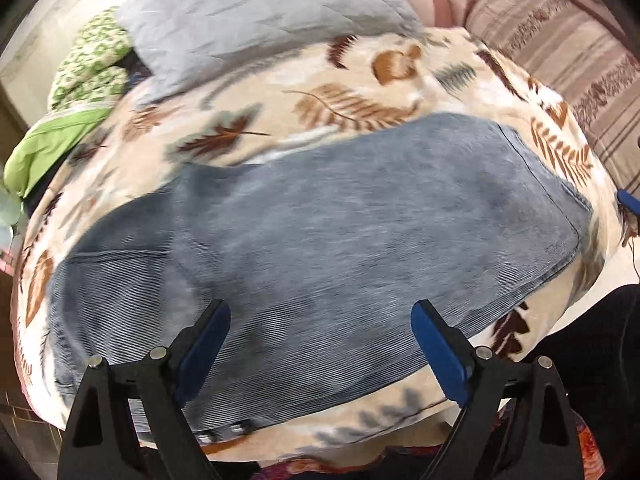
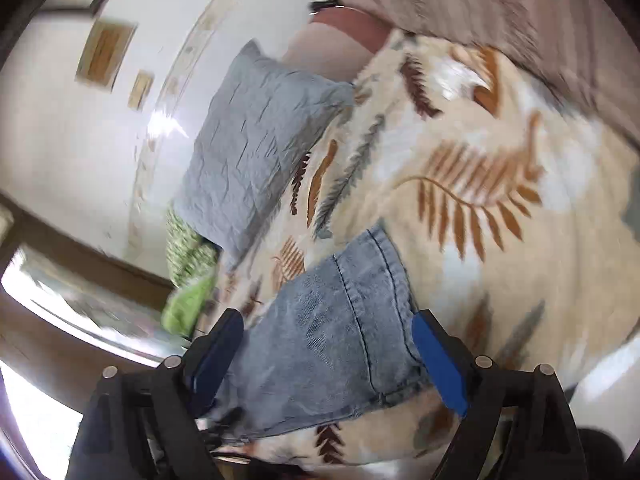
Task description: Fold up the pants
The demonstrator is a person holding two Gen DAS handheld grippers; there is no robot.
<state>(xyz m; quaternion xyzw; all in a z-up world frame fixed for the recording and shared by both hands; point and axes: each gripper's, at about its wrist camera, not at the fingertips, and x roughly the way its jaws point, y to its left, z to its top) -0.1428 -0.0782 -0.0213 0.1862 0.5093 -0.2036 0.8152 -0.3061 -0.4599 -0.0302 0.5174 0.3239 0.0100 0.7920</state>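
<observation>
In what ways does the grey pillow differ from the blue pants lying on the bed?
The grey pillow is pale grey with a creased, quilted surface; the blue pants are darker blue denim with ribbed texture and stitched seams. The pillow is plump and sits at the far end of the leaf-print blanket; the pants lie flat, close under both open grippers, left and right. Both rest on that blanket.

no readable text, labels, brands or numbers anywhere
</observation>
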